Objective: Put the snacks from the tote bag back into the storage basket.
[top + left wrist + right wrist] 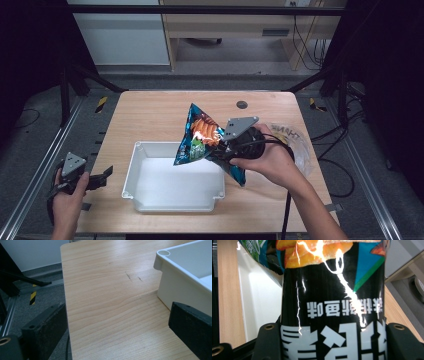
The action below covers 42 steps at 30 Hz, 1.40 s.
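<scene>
The right gripper [226, 146] clamps a snack bag [202, 137] in the air above the white bin [131, 170], which looks bare inside, while the left gripper [102, 176] idles wide open, holding nothing, at the table's [150, 110] left edge.

Snack bag [332, 302] bears upside-down Chinese characters, unreadable.

black jaws, grey three-cornered plates, black cables.

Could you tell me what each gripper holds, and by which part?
The right gripper clamps the blue-and-black snack bag near one end; the left gripper holds nothing.
</scene>
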Available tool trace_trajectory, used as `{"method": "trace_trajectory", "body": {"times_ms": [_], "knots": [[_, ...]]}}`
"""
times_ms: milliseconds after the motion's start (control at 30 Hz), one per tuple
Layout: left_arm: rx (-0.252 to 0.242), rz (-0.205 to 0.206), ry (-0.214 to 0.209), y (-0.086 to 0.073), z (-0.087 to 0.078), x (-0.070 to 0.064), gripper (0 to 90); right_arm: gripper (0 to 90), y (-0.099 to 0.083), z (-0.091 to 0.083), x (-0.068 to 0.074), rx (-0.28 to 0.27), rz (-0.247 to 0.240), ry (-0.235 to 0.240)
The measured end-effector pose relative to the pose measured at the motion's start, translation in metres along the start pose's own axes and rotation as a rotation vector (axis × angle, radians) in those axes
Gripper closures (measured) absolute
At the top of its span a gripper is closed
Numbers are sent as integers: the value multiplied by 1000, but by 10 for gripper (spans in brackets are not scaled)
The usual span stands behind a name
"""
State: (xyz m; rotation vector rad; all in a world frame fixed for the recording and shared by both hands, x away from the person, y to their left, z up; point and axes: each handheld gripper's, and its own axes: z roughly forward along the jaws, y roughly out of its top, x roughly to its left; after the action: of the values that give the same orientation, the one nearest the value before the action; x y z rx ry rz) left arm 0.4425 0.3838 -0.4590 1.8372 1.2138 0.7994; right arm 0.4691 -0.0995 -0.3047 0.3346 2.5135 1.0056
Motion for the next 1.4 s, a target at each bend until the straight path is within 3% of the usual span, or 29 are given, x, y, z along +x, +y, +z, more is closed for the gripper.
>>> {"method": "trace_trajectory", "body": {"times_ms": [633,1400], "knots": [[-3,-3,6,0,-1,1,21,414,18,30,9,13,-42,48],[-4,-7,0,0,0,1,21,414,26,65,24,50,-86,115]]}}
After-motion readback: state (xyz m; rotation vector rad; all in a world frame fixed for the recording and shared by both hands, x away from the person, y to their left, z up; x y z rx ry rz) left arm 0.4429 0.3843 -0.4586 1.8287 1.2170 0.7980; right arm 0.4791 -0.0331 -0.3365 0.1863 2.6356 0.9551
